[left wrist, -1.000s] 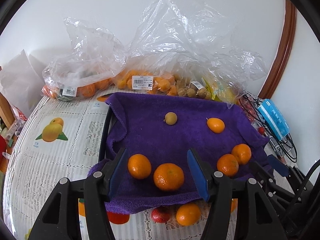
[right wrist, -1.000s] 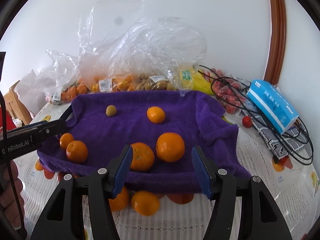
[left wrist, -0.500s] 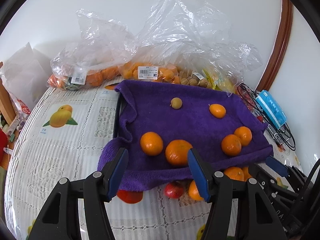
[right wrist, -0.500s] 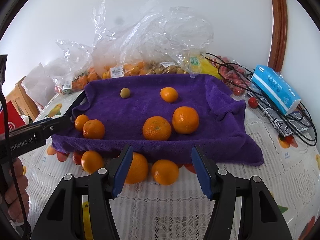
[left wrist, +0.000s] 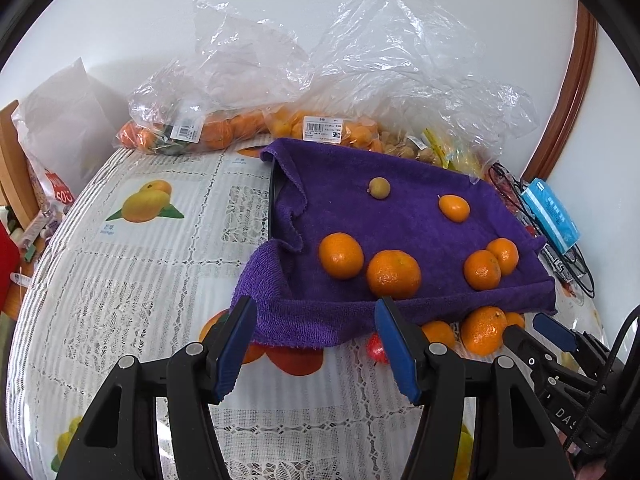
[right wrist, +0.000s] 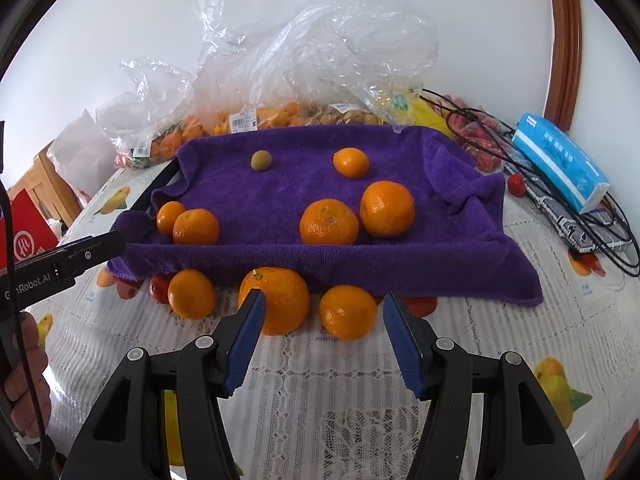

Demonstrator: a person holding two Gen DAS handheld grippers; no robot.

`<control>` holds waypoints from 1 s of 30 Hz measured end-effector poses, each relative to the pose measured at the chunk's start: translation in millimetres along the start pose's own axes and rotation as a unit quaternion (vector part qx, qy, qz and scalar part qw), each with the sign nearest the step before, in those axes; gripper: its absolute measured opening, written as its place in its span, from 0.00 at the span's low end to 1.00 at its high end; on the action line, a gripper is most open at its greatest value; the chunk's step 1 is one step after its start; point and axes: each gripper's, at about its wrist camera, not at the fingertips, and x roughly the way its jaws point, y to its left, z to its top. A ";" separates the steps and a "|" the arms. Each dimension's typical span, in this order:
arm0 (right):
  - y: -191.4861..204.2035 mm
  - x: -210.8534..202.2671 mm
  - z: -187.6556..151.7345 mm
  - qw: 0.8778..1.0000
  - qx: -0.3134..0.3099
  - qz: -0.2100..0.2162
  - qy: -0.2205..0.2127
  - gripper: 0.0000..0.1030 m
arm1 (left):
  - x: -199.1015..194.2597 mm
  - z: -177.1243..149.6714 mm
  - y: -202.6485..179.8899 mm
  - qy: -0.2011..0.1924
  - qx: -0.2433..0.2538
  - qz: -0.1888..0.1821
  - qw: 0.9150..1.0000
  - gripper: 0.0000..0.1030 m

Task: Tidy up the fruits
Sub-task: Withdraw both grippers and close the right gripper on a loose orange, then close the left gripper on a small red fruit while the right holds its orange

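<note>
A purple towel (left wrist: 400, 232) (right wrist: 280, 184) covers a dark tray and carries several oranges, a small kumquat (left wrist: 454, 208) and a pale round fruit (left wrist: 379, 188) (right wrist: 261, 160). Three more oranges lie on the tablecloth before the towel; the biggest orange (right wrist: 276, 300) and a smaller orange (right wrist: 347, 312) sit just ahead of my right gripper (right wrist: 322, 334), which is open and holds nothing. My left gripper (left wrist: 314, 338) is open and empty over the towel's front left corner. The right gripper's tip (left wrist: 554, 330) shows at the lower right of the left wrist view.
Clear plastic bags of oranges and small fruit (left wrist: 320, 128) (right wrist: 260, 120) line the wall behind the tray. A blue tissue pack (right wrist: 560, 168), black cables (right wrist: 592, 224) and a cherry tomato (right wrist: 516, 184) lie at right. A hand (right wrist: 24, 376) holds the left gripper at far left.
Both grippers have drawn back from the towel and sunk a little. The oranges on the tablecloth in front of the towel have come fully into view. Jaw widths are unchanged.
</note>
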 end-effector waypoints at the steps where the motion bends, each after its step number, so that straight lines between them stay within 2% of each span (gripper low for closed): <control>1: 0.1 -0.1 0.4 1.000 -0.002 -0.002 0.000 0.59 | 0.4 -0.2 0.3 0.000 0.000 0.000 1.000 0.58; 6: -5.7 -0.2 0.1 1.000 -0.005 0.000 0.000 0.59 | 2.8 0.2 2.5 0.003 -0.004 0.008 1.000 0.58; 10: -8.7 0.3 0.2 1.000 -0.018 -0.006 -0.007 0.57 | -1.1 2.2 10.3 -0.009 -0.019 0.007 1.000 0.58; 18: -19.5 15.7 -2.4 1.000 -0.009 -0.004 0.016 0.51 | 8.5 3.5 29.2 0.007 -0.064 0.000 0.998 0.58; 25: -17.3 32.3 -3.2 0.999 -0.010 -0.001 0.049 0.46 | 13.3 0.5 24.8 0.008 -0.053 0.011 0.999 0.58; 27: -16.3 33.7 -1.2 0.999 -0.013 0.005 0.047 0.41 | 13.5 0.4 22.1 0.009 -0.046 0.008 0.999 0.58; 29: -15.8 35.9 -0.7 0.999 -0.013 0.004 0.049 0.33 | 12.7 0.0 18.5 0.010 -0.037 0.000 0.999 0.58; 30: -15.6 35.6 -0.7 0.999 -0.013 0.004 0.048 0.33 | 12.2 -0.1 16.3 0.010 -0.031 -0.003 0.999 0.58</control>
